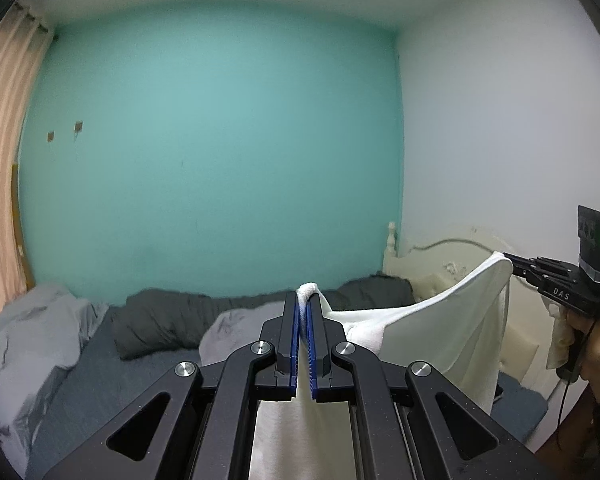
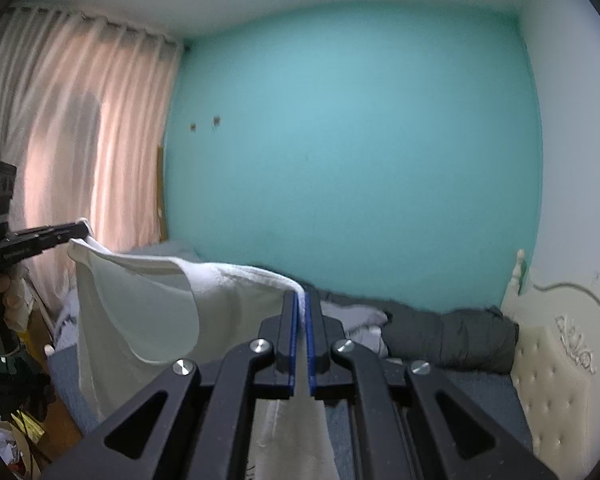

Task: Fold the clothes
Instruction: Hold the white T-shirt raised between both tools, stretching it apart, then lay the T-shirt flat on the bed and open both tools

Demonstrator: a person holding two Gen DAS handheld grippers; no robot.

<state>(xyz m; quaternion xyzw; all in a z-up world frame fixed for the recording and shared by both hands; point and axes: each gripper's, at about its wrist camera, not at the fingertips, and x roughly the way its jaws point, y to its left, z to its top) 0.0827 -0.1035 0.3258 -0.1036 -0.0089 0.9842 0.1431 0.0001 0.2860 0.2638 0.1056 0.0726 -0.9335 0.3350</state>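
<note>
A white garment (image 1: 444,320) hangs in the air between both grippers, held up above the bed. My left gripper (image 1: 303,300) is shut on one top corner, a bunched bit of cloth poking out past its blue pads. The right gripper (image 1: 510,258) pinches the other top corner at the right of the left wrist view, with a hand on its handle. In the right wrist view the right gripper (image 2: 301,296) is shut on the garment (image 2: 148,312), and the left gripper (image 2: 82,230) holds the far corner at the left. The cloth sags between them and drapes down.
A bed with a blue sheet (image 1: 84,392), a rumpled grey duvet (image 1: 28,340) and a dark grey blanket (image 2: 452,336) lies below. A cream headboard (image 2: 556,372) stands at the right, a pink curtain (image 2: 80,140) at the left. Clutter (image 2: 12,420) sits on the floor beside the bed.
</note>
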